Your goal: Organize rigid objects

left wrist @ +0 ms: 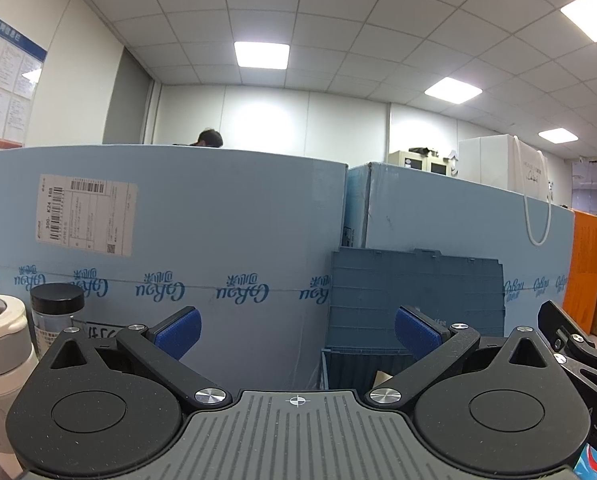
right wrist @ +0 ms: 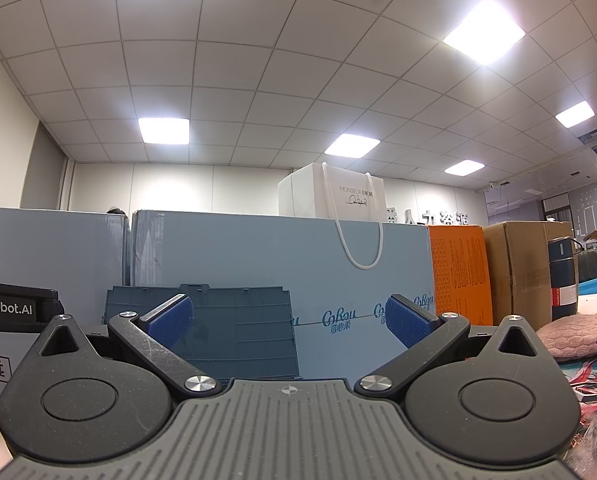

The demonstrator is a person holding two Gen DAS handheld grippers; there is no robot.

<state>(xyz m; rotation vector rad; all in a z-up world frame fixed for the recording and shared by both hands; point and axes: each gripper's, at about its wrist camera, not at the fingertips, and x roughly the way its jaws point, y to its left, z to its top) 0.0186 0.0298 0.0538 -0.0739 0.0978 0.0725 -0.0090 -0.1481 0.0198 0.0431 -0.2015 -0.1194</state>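
Both my claws, left gripper (left wrist: 297, 330) and right gripper (right wrist: 289, 320), gape empty. The dark-blue ribbed plastic crate (left wrist: 416, 300) ahead looks stiff, light; I'd pinch its rim. Left of it stands the black-capped clear jar (left wrist: 56, 318), likely slippery.

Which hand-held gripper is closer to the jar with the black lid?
Left. The jar stands just beyond the left hand-held gripper, off its left finger, beside a white cup. The right hand-held gripper faces the blue crate; its view shows no jar.
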